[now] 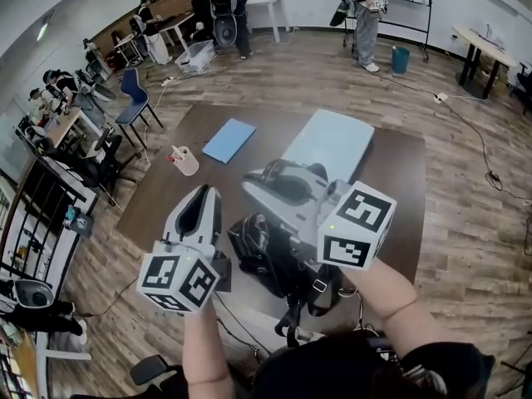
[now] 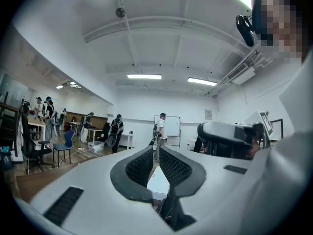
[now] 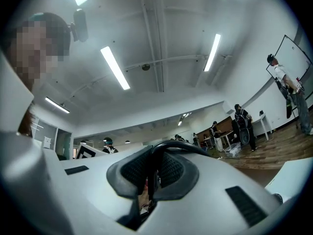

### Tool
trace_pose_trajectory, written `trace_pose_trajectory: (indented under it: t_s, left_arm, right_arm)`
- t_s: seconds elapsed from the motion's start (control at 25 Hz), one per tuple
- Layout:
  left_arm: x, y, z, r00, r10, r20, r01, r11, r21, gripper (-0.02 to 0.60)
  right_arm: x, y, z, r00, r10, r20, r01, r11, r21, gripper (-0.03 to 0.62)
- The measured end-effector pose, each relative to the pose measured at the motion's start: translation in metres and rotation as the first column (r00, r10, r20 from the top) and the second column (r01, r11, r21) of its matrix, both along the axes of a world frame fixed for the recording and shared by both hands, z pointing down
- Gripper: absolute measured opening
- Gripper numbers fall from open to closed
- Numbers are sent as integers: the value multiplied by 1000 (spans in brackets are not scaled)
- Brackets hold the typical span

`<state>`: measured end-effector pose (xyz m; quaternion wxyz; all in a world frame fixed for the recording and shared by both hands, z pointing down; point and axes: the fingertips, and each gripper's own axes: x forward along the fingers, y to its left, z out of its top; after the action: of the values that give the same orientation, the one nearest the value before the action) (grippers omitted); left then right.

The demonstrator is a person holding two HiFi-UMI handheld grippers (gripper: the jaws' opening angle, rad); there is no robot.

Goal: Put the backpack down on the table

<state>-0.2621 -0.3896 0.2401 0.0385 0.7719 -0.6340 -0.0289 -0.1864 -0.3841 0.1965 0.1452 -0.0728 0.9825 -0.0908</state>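
Backpack (image 1: 270, 256): black, over the near edge of the brown table (image 1: 399, 181), roughly mid-width. Its bulk is above the tabletop and loose straps dangle past the near edge. Can't tell from the head view whether its base bears on the top or hangs off it.

Right gripper (image 1: 262, 185): above the backpack, pointing far-left. In the right gripper view its jaws (image 3: 155, 163) are nearly together, pinching a thin black strap (image 3: 173, 143). The strap loops up and over the right-hand pad.

Left gripper (image 1: 204, 196): just left of the backpack and apart from it, pointing toward the far side. In the left gripper view (image 2: 156, 153) its pads stand a narrow slit apart, with nothing between them. Only the white box and the room show through the gap.

Other items on the table:
- flat white box (image 1: 331, 144), far of the right gripper
- blue folder (image 1: 229, 140), left of the box
- cup with pens (image 1: 186, 161), near-left of the folder, close to the left edge

All three are well apart from the backpack.

Blue chair (image 1: 133, 90) stands beyond the table's far-left corner. People are at desks along the left wall and standing at the far end.
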Motion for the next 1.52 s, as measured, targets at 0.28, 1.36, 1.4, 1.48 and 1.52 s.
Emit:
trace_pose_trajectory:
  t_s: [0.28,1.36,1.4,1.48,1.52]
  left_arm:
    - [15,-25,13,1000,13,-3,-13,1000,-7,41]
    - [-13,-25,38,992,96,-77,-98,995,-24,43]
    - [-12,-23,37,993,95,-75,-97,995,-24,42]
    - [-11,-20,36,993,95,-77,-97,995,-22,43]
    - [-10,-18,36,992,95,-78,-97,995,-20,43]
  right_arm:
    - [3,11,14,999,-41,-11,41,997,65,38]
    - [-3,11,65,987,111,-119,-109,994,24,102]
    - [-1,11,67,984,118,-131,-116,993,23,116]
    - [3,12,72,979,131,-156,-130,991,21,144]
    - [5,12,75,976,137,-169,-136,990,19,159]
